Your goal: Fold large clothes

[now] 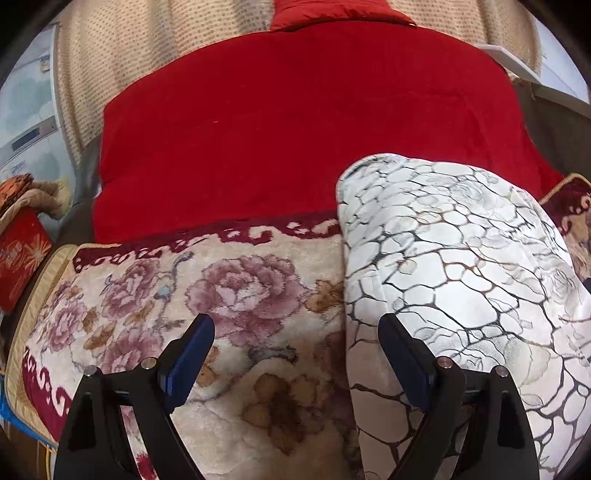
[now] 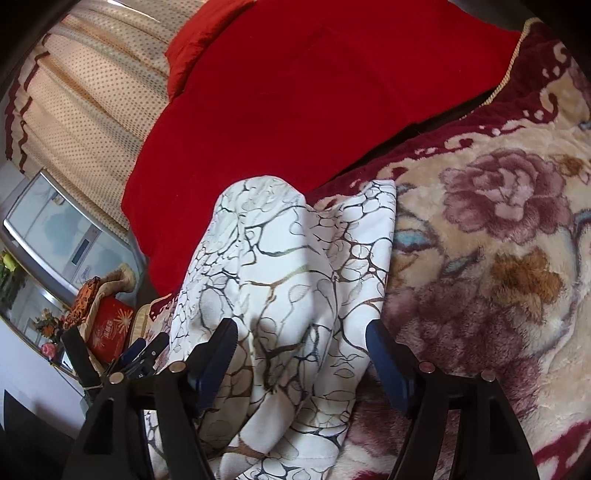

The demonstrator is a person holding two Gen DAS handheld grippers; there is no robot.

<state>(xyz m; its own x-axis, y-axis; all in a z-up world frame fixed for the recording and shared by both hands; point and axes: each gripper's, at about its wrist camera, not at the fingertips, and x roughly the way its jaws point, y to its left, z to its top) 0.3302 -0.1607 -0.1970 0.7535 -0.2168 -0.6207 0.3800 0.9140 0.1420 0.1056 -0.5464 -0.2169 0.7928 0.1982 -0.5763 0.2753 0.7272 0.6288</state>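
A white garment with a dark crackle pattern (image 1: 461,280) lies folded in a long bundle on a floral plush blanket (image 1: 207,295). My left gripper (image 1: 295,332) is open above the blanket, its right finger at the garment's left edge. In the right wrist view the same garment (image 2: 288,280) lies lengthwise under my right gripper (image 2: 301,339), which is open with its fingers on either side of the bundle. The left gripper's dark fingers (image 2: 147,350) show at the lower left of that view.
A red quilt (image 1: 303,129) covers the bed beyond the blanket, with a red pillow (image 1: 332,11) at the head. Dotted beige curtains (image 2: 85,110) hang behind. A red box (image 2: 109,328) and clutter sit by the bed's side; a white cabinet (image 2: 59,229) stands further off.
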